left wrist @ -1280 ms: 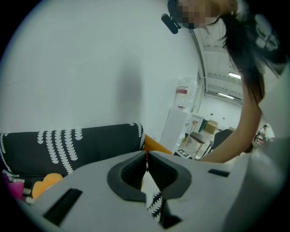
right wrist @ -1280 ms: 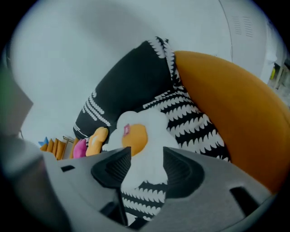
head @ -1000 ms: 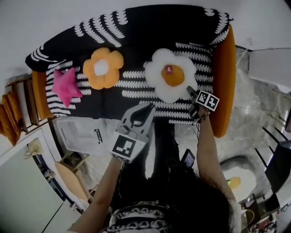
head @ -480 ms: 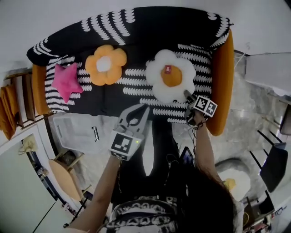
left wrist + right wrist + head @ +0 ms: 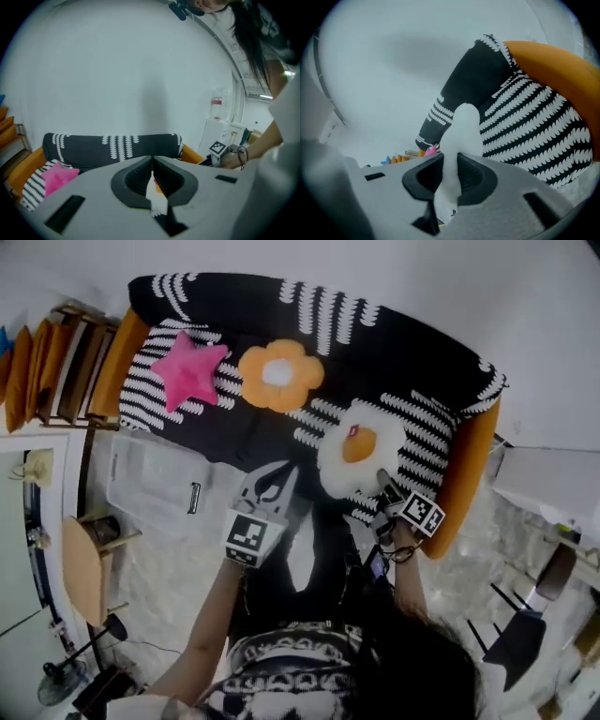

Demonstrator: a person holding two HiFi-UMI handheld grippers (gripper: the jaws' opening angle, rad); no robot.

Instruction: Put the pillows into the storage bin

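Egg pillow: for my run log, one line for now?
right gripper: jaws just closed on egg pillow edge | storage bin: no pillow inside

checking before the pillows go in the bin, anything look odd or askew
Only the egg pillow: it sits askew near the sofa's front edge, pinched by one white petal in the right gripper, whose jaws have just been closing.

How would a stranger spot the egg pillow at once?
Three pillows are on the black, white-striped sofa. The egg pillow is at the right end in the head view. It alone is white with an orange centre; the flower is orange with a white centre, the star pink.
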